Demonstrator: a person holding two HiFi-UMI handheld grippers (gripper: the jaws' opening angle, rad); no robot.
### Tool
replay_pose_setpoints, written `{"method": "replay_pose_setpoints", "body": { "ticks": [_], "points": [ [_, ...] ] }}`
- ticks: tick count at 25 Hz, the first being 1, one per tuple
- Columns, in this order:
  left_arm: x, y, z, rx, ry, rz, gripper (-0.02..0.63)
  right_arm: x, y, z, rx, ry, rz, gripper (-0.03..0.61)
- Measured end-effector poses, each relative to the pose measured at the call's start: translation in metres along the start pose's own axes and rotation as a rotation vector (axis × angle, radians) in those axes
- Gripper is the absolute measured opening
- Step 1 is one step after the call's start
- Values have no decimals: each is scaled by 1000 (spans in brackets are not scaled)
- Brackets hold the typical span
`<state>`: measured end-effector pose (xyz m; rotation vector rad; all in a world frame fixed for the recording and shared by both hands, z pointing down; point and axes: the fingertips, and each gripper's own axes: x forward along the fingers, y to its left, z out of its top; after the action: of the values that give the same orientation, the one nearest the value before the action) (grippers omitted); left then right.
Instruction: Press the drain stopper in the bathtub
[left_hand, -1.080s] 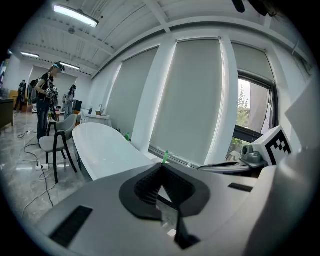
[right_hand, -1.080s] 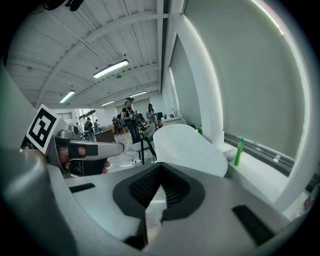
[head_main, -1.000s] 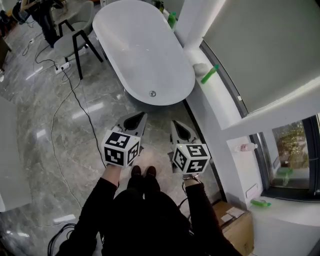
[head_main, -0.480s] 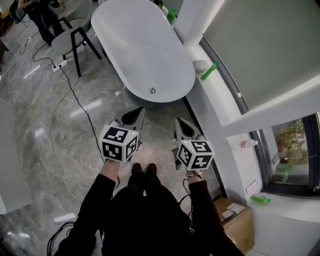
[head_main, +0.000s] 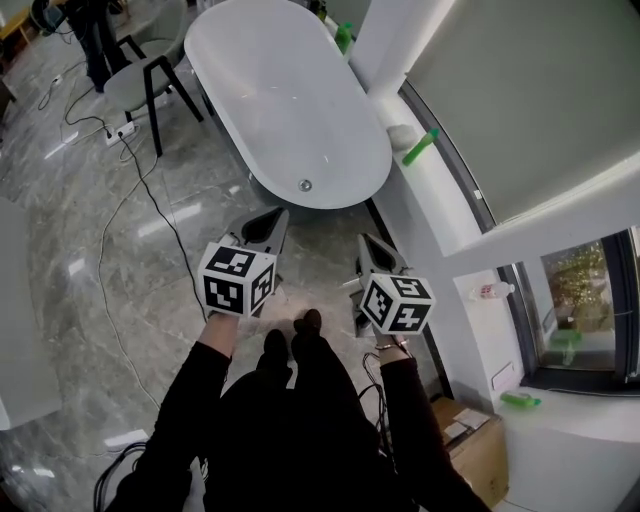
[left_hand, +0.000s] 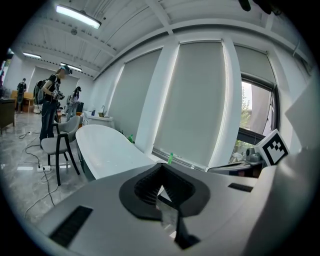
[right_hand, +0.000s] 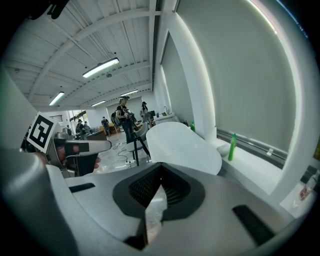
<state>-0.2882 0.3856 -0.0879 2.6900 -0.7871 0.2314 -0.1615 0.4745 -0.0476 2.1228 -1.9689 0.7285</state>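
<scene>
Jaws closed, empty, on left gripper (head_main: 272, 222) and right gripper (head_main: 368, 246) (both short of bathtub (head_main: 290, 110)).

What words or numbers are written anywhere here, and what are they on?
Nothing here can be read.
Left gripper and right gripper: square markers only, no letters.
Paper on the cardboard box: too small to read.
Small white container on the sill: print blurred.

The bathtub (head_main: 280, 100) is white, the floor (head_main: 90, 240) grey marble, the bottle (head_main: 420, 146) green.
</scene>
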Motion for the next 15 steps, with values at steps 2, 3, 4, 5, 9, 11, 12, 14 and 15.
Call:
{"method": "replay_pose_setpoints", "body": {
  "ticks": [2, 3, 4, 5, 9, 11, 12, 14, 15],
  "points": [
    [1, 3, 2, 7, -2, 0, 5, 4, -1, 3, 0, 1, -1, 3],
    [2, 6, 3, 11, -3, 2, 5, 7, -1, 4, -1, 0, 0, 2],
    [3, 9, 3, 12, -4, 5, 5, 9, -1, 5, -2, 0, 2, 3],
    [5, 11, 3, 11, -4, 9, 5, 12, -2, 6, -5, -1, 5, 2],
    [20, 17, 6, 16, -3, 19, 5, 28, -10, 13, -13, 1, 20, 3],
    [32, 21, 9, 18, 3, 25, 5, 39, -16, 18, -13, 7, 27, 3],
    [38, 23, 11, 17, 8, 27, 5, 44, -20, 21, -13, 11, 31, 2],
    [50, 27, 13, 18, 21, 29, 5, 56, -26, 28, -14, 15, 38, 3],
    [57, 29, 14, 21, 27, 31, 5, 62, -29, 32, -16, 17, 42, 3]
  ]
}}
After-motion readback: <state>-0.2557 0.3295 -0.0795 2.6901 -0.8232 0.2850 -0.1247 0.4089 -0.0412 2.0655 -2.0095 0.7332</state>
